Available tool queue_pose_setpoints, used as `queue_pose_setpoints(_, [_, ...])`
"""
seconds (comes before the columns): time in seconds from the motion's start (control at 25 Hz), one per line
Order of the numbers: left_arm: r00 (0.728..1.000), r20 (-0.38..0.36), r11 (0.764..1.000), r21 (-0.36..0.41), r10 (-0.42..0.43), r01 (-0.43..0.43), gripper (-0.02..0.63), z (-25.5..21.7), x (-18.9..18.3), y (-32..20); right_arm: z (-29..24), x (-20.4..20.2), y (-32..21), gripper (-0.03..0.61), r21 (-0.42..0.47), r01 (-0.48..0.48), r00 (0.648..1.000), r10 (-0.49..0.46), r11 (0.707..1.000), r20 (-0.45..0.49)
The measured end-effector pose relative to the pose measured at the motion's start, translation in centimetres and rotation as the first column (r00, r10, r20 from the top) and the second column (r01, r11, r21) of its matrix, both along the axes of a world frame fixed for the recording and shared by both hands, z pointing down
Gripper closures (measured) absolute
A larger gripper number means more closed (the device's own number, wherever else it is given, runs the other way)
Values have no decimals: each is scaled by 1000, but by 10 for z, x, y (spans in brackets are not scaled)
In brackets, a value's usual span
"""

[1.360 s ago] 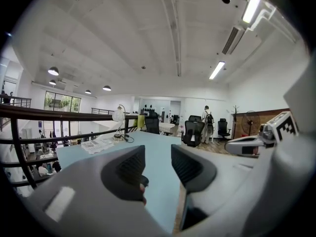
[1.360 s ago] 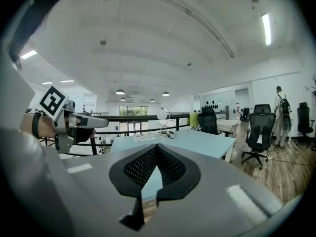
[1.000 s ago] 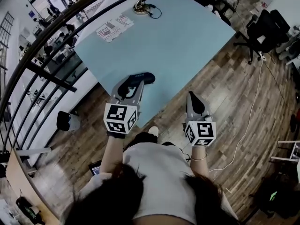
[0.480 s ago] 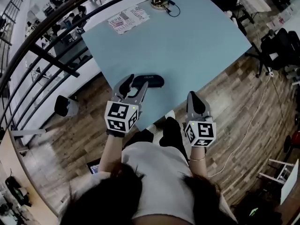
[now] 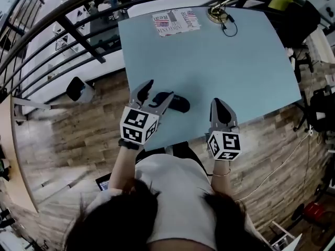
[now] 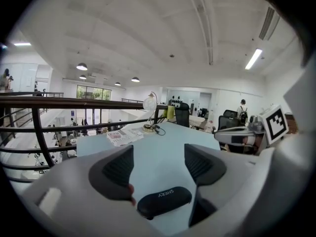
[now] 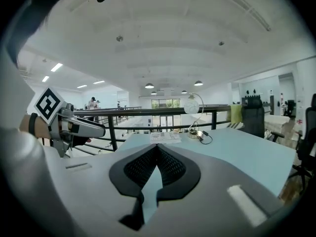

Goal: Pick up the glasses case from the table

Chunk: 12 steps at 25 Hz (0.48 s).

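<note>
Item under inspection: the case (image 6: 164, 201), a dark, oblong, closed shell with rounded ends and a smooth matte skin. Pale lettering "SHERY" runs along its top and reads upside down in the left gripper view.

Position: the case lies flat on the light blue surface (image 5: 235, 67), close to the edge nearest the person and toward that edge's left part. In the head view the case (image 5: 179, 104) lies crosswise just ahead of the left gripper (image 5: 156, 95).

Left gripper (image 6: 158, 164): released, with jaws spread wide. The case sits low between them, with its left end close to the left jaw's pad. Whether either pad touches it cannot be told.

Right gripper (image 7: 157, 169): clenched, with pads meeting at their upper edges and nothing between them. In the head view the right gripper (image 5: 220, 109) sits at the near edge of the surface, to the right of the case and apart from it.

Other items: a newspaper (image 5: 176, 21) and a lamp base (image 5: 216, 14) with a dark cable stand at the far edge, well apart from the case.
</note>
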<state>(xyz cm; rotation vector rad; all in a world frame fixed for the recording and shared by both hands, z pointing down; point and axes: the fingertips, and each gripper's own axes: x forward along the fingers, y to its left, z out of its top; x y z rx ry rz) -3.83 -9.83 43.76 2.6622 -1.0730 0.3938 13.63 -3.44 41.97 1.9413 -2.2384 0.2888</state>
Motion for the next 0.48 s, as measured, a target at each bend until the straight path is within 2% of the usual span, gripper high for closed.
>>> queue_pose_setpoints(0.24, [991, 37, 992, -5, -128, 129, 214, 7, -1, -12, -1, 0, -47, 577, 3, 172, 985, -172, 985, 1])
queue_pose_setpoints(0.48, [971, 116, 977, -21, -209, 213, 172, 23, -7, -7, 5, -9, -71, 577, -6, 322, 947, -322, 947, 7])
